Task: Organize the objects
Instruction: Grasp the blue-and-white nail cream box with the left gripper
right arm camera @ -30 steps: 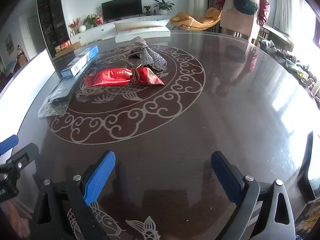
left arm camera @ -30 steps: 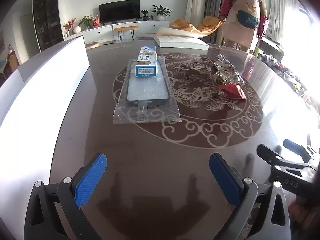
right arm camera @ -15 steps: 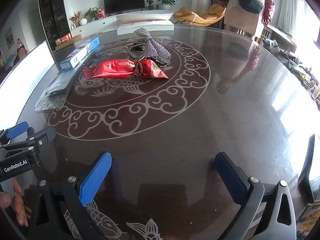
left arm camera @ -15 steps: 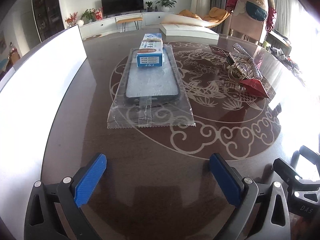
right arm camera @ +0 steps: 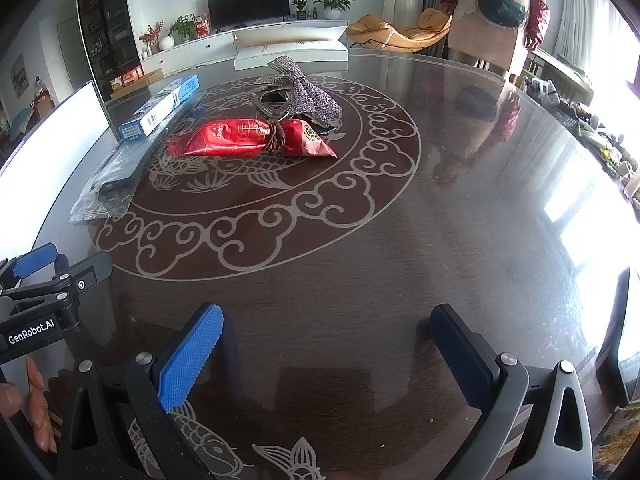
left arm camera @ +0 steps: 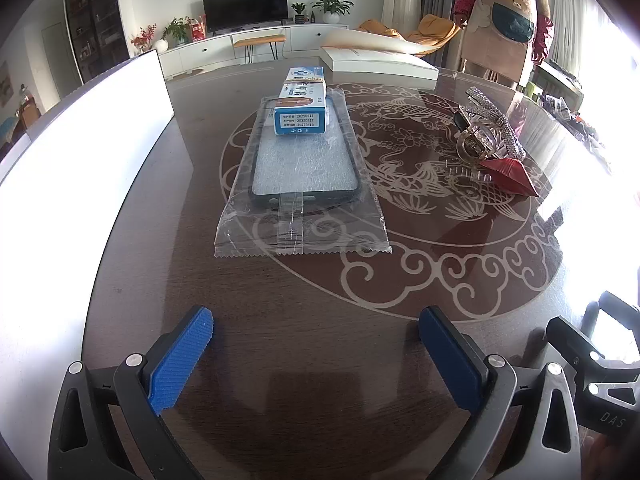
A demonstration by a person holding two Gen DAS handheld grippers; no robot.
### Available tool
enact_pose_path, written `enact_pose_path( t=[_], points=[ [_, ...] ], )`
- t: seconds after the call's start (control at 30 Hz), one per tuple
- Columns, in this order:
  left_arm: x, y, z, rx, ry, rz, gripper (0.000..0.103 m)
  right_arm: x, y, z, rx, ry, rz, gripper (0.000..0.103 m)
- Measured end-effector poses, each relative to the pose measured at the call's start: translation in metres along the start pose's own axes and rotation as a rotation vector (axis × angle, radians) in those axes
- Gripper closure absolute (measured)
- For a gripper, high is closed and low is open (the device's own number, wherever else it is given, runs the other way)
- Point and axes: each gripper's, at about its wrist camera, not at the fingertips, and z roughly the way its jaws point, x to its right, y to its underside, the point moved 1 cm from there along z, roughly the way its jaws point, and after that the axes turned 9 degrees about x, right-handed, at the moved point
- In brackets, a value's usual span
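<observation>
A phone case in a clear plastic bag (left arm camera: 304,176) lies on the dark patterned table (left arm camera: 280,320), with a blue and white box (left arm camera: 302,106) resting on its far end. To the right sit a sparkly bow hair clip (left arm camera: 490,120) and a red snack packet (left arm camera: 508,172). In the right wrist view the red packet (right arm camera: 248,142) lies in front of the bow clip (right arm camera: 304,90), the box (right arm camera: 160,106) and bagged case (right arm camera: 116,176) at left. My left gripper (left arm camera: 316,344) hovers open short of the bag. My right gripper (right arm camera: 326,340) is open over bare table.
A white panel (left arm camera: 80,160) stands along the table's left edge. A flat white box (left arm camera: 376,62) lies at the far side. A person in an apron (left arm camera: 504,20) stands beyond the table. Clutter (right arm camera: 580,120) lines the right edge.
Both views have tilted and crept slightly toward the objects, which now look nearer. The right gripper's jaws spread a little wider. Nothing on the table has moved.
</observation>
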Motion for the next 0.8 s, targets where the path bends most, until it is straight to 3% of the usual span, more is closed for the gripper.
enact_pose_path(
  t=[0.8],
  points=[
    [-0.0004, -0.0013, 0.0008, -0.01, 0.002, 0.004, 0.0, 0.0003, 0.0, 0.0001, 0.0, 0.0, 0.0, 0.0]
  ],
)
